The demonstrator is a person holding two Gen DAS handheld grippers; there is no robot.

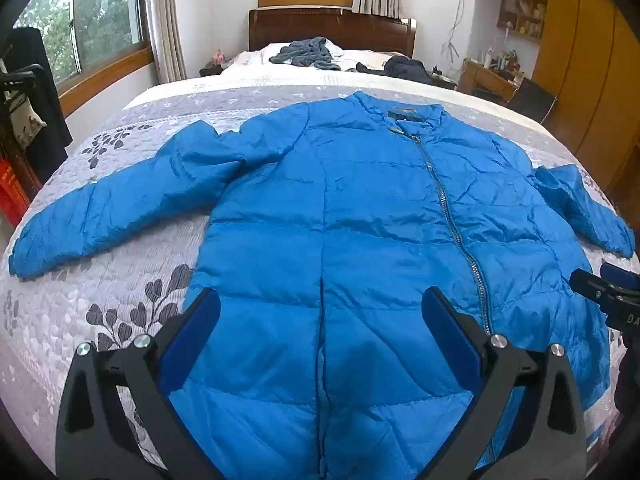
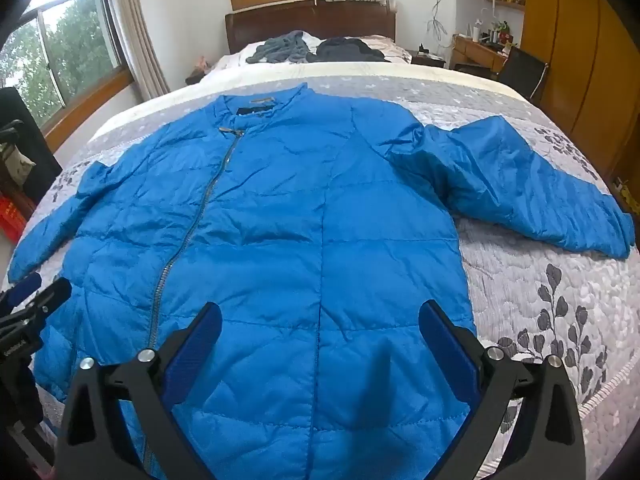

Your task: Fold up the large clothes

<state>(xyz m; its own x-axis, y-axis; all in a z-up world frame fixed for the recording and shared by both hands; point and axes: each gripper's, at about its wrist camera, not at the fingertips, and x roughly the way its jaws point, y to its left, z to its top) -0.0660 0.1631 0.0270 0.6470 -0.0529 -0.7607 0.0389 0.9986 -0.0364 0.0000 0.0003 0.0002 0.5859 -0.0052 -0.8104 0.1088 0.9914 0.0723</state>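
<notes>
A big blue puffy jacket (image 1: 360, 208) lies flat on the bed (image 1: 120, 300), zipped up, with both sleeves spread out to the sides. The left gripper (image 1: 320, 312) and the right gripper (image 2: 320, 320) hang over its bottom part, both wide open and holding nothing. The right wrist view alone shows the right sleeve (image 2: 520, 184) whole.

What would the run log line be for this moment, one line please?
stage: pre-fold | blue jacket: flat on bed, zipped, sleeves spread | left tongs: open, empty | right tongs: open, empty
</notes>
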